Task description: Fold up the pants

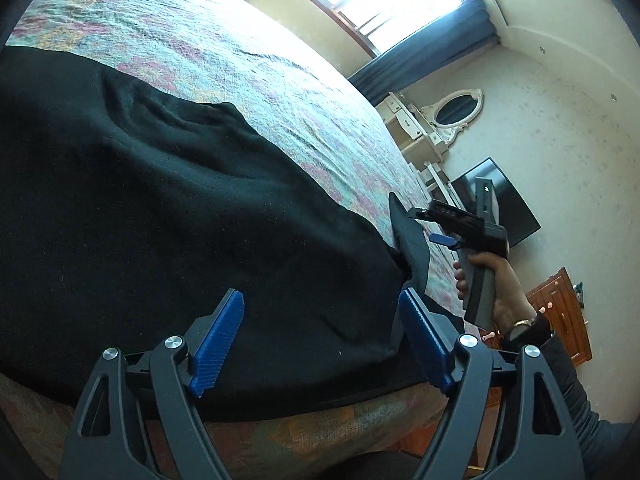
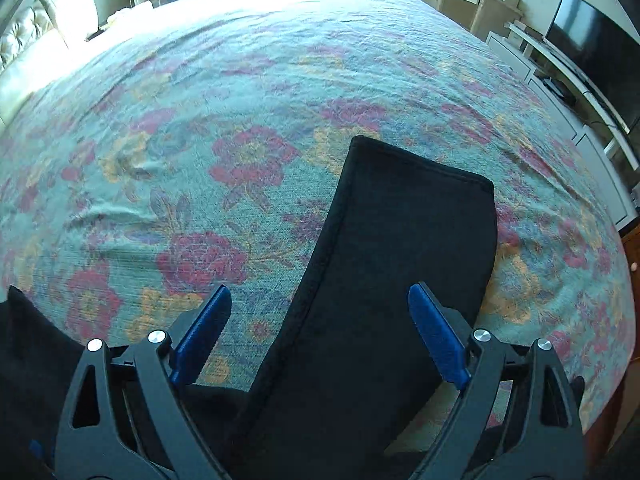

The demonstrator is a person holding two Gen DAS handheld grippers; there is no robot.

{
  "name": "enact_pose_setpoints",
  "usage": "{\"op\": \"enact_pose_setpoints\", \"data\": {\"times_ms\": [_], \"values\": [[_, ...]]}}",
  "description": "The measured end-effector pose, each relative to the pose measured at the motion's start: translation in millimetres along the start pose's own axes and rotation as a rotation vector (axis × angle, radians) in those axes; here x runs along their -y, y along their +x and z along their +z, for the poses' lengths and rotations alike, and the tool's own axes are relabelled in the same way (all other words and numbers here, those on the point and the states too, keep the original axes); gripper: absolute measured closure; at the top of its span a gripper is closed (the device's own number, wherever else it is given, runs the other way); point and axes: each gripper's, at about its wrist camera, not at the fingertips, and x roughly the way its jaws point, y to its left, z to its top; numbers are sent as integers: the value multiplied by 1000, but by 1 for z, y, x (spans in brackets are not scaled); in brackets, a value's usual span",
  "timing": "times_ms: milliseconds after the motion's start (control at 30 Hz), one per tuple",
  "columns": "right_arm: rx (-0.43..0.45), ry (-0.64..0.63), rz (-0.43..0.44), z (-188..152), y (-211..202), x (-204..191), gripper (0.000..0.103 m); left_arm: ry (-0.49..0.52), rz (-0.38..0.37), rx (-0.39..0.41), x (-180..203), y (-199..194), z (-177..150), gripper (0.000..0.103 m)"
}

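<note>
Black pants (image 1: pixel 160 208) lie spread over the near part of a floral bedspread (image 1: pixel 248 64). My left gripper (image 1: pixel 322 322) hovers open over their near edge; neither blue pad presses the cloth. To the right, a hand (image 1: pixel 500 284) holds my right gripper (image 1: pixel 426 224) over a narrow black leg end (image 1: pixel 410 248). In the right wrist view that pant leg (image 2: pixel 404 240) stretches flat away from me across the bedspread (image 2: pixel 200 120). The right gripper (image 2: pixel 320 320) stands open above it, pads well apart, nothing pinched.
A window with dark blue curtains (image 1: pixel 424 52) is behind the bed. A cream dresser with an oval mirror (image 1: pixel 452 116), a black TV (image 2: pixel 596 52) on a white unit and a wooden cabinet (image 1: pixel 560 312) line the right side. A padded headboard (image 2: pixel 24 48) is far left.
</note>
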Motion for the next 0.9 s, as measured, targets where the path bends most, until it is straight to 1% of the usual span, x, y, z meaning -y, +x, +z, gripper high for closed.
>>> {"op": "enact_pose_setpoints", "data": {"times_ms": [33,67,100,133,167,200,233,300,367,433,500,533,600,667,700,733,767,800,833,867,900], "values": [[-22,-14,-20,-2,7,-1,13,-4,-2,-3,0,0,-1,21],[-28,-6,-19,-5,11,4,15,-4,1,-5,0,0,-1,21],[-25,25,8,-9,12,13,30,-3,5,-5,0,0,-1,21],[-25,61,41,-15,11,26,52,0,5,-9,1,0,-2,21],[-17,93,73,-20,8,39,62,5,4,-15,4,1,-3,21],[3,132,116,-26,2,52,78,10,3,-23,6,2,-4,21],[29,181,158,-34,-8,68,89,13,-1,-32,9,3,-6,21],[102,269,249,-55,-31,98,93,-3,-22,-58,15,8,-10,21],[182,354,325,-82,-56,129,94,-64,-78,-77,22,14,-16,21],[262,464,400,-116,-77,163,94,-120,-140,-96,32,23,-25,21],[322,578,462,-155,-91,194,94,-139,-180,-112,46,33,-34,21],[327,620,479,-173,-92,206,94,-136,-193,-121,54,37,-39,21],[305,674,483,-201,-84,225,94,-133,-193,-133,66,48,-48,21],[276,702,508,-214,-75,236,91,-140,-193,-134,74,59,-57,21],[269,721,533,-216,-73,240,88,-141,-181,-142,78,66,-59,21],[267,730,553,-213,-73,241,69,-148,-174,-143,81,72,-61,21],[257,717,556,-205,-75,239,53,-157,-174,-141,83,76,-61,21],[260,690,549,-192,-78,234,28,-170,-170,-136,81,78,-62,21],[286,653,538,-177,-85,227,27,-189,-163,-128,82,82,-62,21],[295,596,513,-156,-91,218,27,-211,-160,-117,82,85,-61,21],[269,521,468,-129,-93,204,18,-235,-160,-110,79,85,-60,21]]}}
